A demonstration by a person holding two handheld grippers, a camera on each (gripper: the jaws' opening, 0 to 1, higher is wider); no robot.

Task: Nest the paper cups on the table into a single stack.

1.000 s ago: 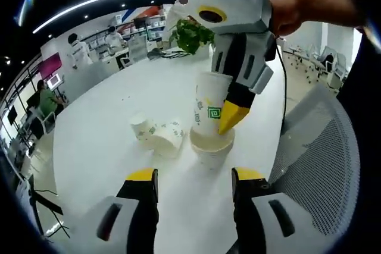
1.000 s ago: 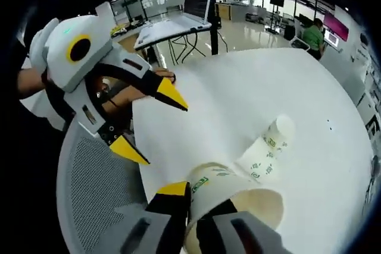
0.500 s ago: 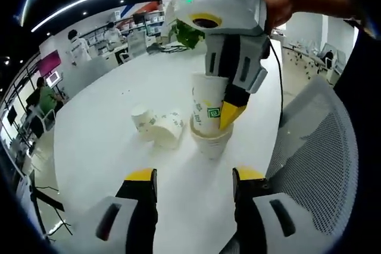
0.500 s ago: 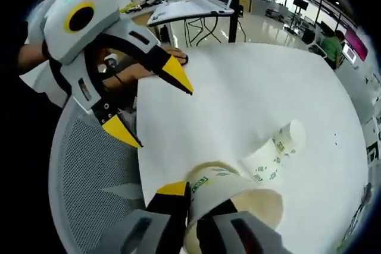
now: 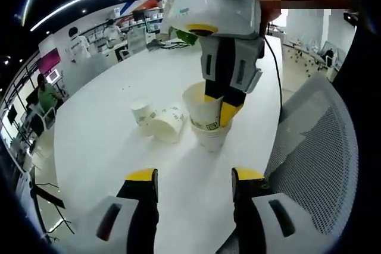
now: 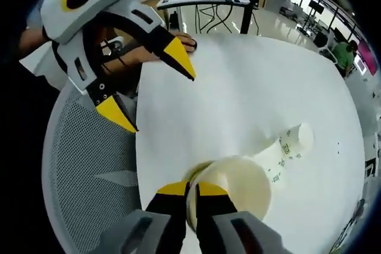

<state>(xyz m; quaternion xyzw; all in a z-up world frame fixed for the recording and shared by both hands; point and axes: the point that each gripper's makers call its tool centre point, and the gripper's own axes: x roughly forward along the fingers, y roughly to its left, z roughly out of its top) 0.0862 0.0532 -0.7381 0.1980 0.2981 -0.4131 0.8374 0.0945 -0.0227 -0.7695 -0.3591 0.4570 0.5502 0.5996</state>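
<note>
One paper cup point(image 5: 201, 106), pinched at its rim by the right gripper point(image 5: 221, 106), is sinking into the upright cup point(image 5: 209, 138) below it — best kept plumb — while the left gripper point(image 5: 193, 176) is waiting open.

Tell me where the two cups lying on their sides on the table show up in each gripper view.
Left gripper view: lying cups sit centre-left, beside the upright stack.
Right gripper view: lying cups sit right of centre, beyond that stack.
Shared landmark: the right gripper pinching the stack's rim.
</note>
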